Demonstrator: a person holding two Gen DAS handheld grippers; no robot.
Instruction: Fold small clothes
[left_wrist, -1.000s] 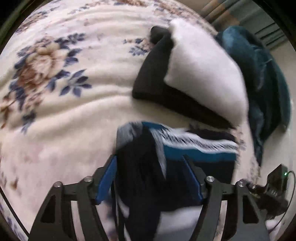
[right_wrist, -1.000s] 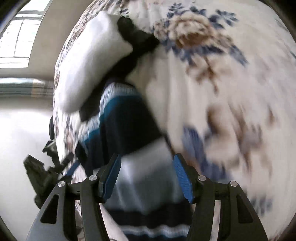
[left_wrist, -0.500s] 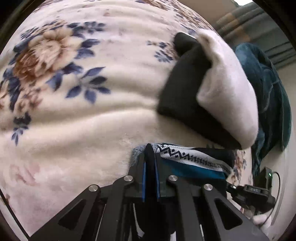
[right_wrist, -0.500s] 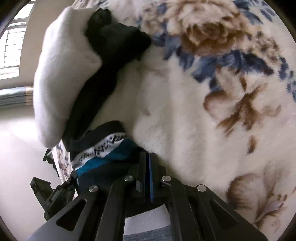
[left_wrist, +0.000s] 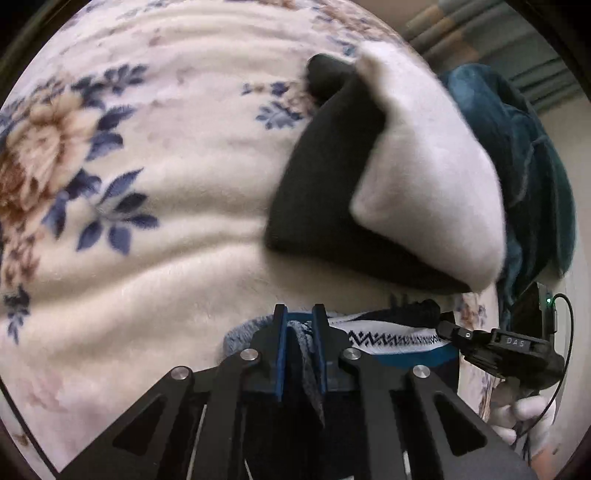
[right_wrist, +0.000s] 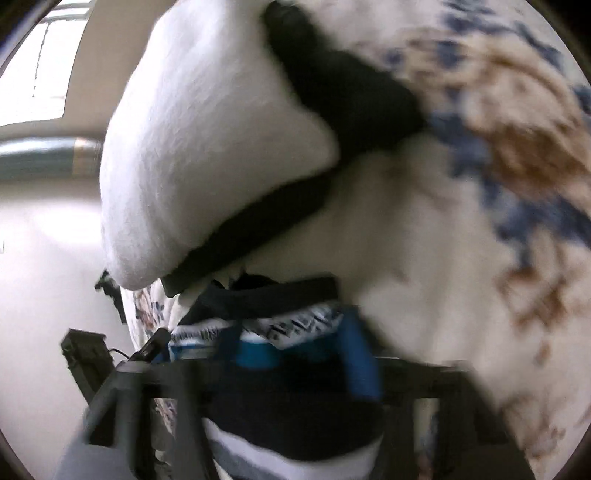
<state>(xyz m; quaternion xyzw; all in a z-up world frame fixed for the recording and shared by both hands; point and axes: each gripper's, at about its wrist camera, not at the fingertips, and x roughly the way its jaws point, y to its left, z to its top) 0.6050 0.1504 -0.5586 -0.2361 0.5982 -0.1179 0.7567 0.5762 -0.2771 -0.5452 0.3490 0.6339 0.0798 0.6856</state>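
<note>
A floral blanket (left_wrist: 155, 206) covers a bed. On it lies a folded black-and-white garment (left_wrist: 369, 192), with a teal cloth (left_wrist: 524, 147) beyond. Nearer, a striped knit (left_wrist: 391, 338) lies on the blanket. The left gripper (left_wrist: 299, 350) is nearly closed, pinching the knit's grey edge. The right gripper (right_wrist: 291, 350), blurred, is spread wide over the knit (right_wrist: 295, 398), its pads apart.
</note>
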